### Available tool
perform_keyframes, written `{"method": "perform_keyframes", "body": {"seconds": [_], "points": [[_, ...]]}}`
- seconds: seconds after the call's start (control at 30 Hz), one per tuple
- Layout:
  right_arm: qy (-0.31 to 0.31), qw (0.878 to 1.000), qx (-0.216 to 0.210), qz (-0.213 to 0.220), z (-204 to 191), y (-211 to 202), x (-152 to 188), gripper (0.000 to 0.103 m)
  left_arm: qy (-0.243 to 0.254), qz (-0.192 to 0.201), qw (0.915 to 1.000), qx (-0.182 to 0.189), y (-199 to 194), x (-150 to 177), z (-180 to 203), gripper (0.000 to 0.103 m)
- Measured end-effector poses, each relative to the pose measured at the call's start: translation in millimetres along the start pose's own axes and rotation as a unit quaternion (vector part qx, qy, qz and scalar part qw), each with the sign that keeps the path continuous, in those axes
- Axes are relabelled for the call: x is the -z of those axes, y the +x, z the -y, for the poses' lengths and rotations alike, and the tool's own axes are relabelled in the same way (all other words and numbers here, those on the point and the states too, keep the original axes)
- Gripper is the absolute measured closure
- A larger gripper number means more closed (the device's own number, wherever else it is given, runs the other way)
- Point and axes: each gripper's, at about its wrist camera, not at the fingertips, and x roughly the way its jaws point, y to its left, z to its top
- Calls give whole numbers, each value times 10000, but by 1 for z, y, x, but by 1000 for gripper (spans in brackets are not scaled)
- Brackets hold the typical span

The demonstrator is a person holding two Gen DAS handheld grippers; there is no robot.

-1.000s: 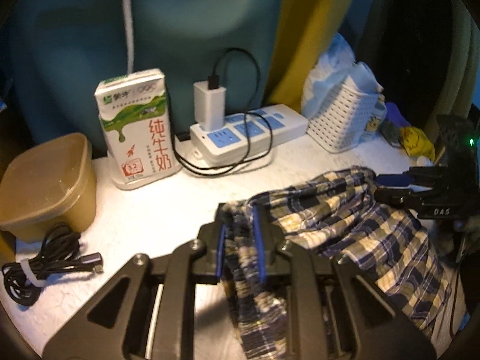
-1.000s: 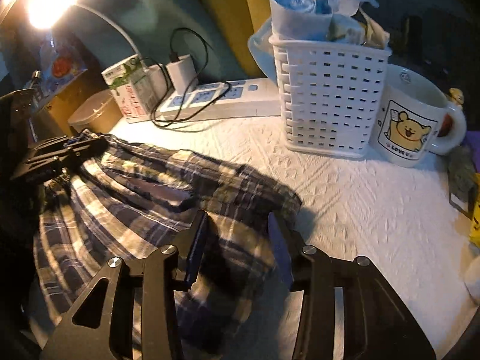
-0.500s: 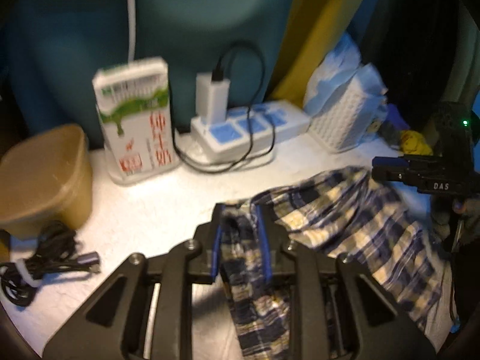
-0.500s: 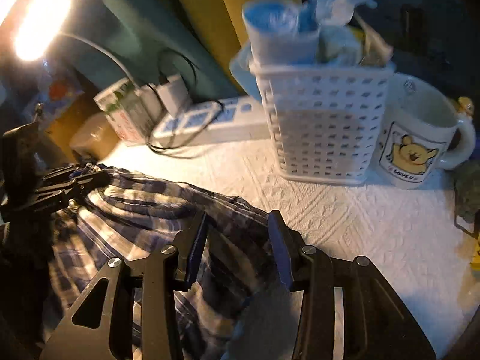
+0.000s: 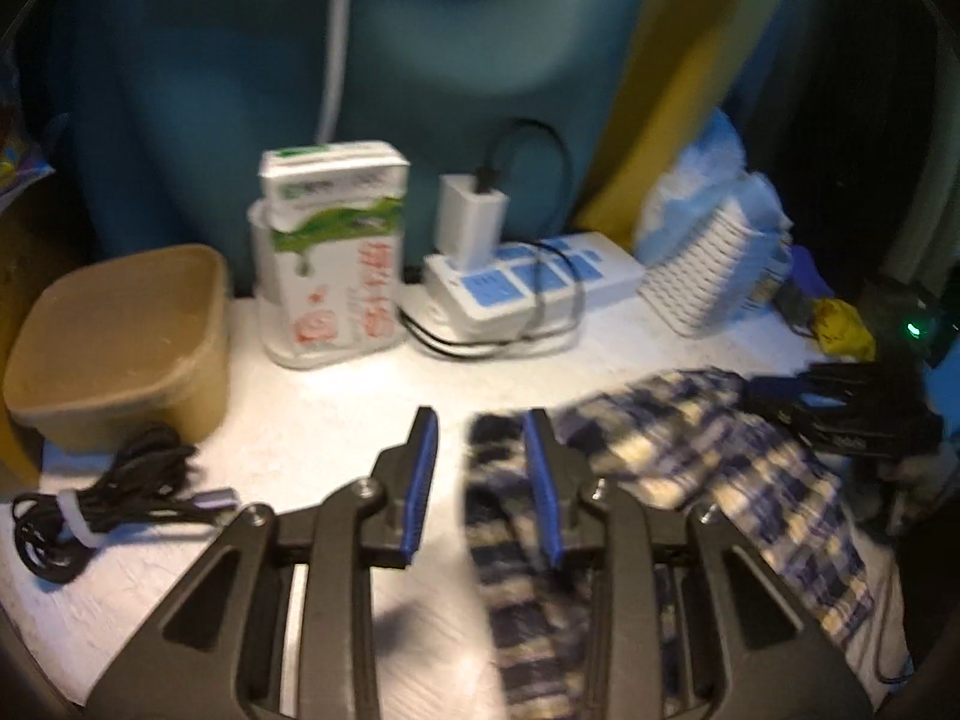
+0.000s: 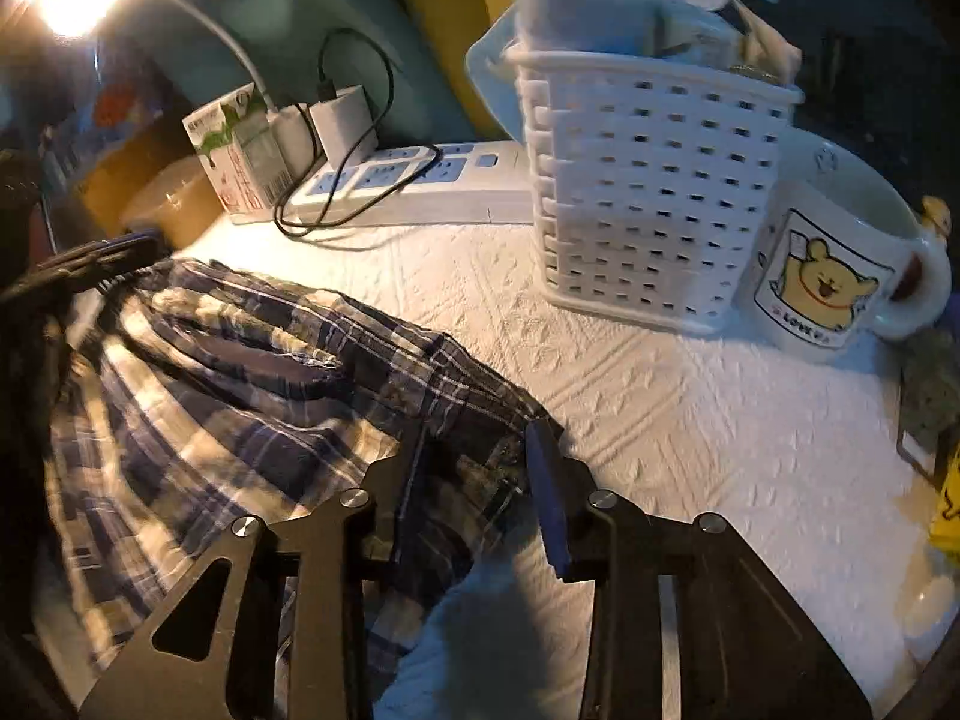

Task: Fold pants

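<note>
The blue and cream plaid pants lie crumpled on the white textured table. My left gripper is open, and the pants' left edge lies under its right finger. In the right wrist view the pants spread to the left. My right gripper is open, with the pants' near corner lying between its fingers. The right gripper also shows in the left wrist view at the pants' far right edge. The left gripper shows in the right wrist view at the pants' far left end.
A milk carton, a power strip with charger and cable, a brown tub and a coiled black cable stand at the back left. A white basket and a bear mug stand at the right.
My left gripper has opened and let go of the pants' edge, which has dropped to the table. My right gripper stays open at the pants' near corner.
</note>
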Motion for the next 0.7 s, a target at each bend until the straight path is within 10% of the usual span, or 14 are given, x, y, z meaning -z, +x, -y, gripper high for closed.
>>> {"method": "perform_keyframes", "body": {"seconds": [0.23, 0.5, 0.57, 0.7], "points": [[110, 9995, 293, 83, 9, 24, -16, 98, 32, -276, 9995, -170, 20, 8, 5, 72], [470, 9970, 434, 444, 20, -17, -19, 98, 6, 185, 9990, -404, -23, -3, 4, 72], [455, 9970, 336, 530, 13, -38, -13, 96, -133, 476, 9978, -453, -40, -4, 4, 71], [133, 9986, 219, 471, -15, -57, 4, 56, -135, 628, 9979, -63, -64, 6, 21, 71]]}}
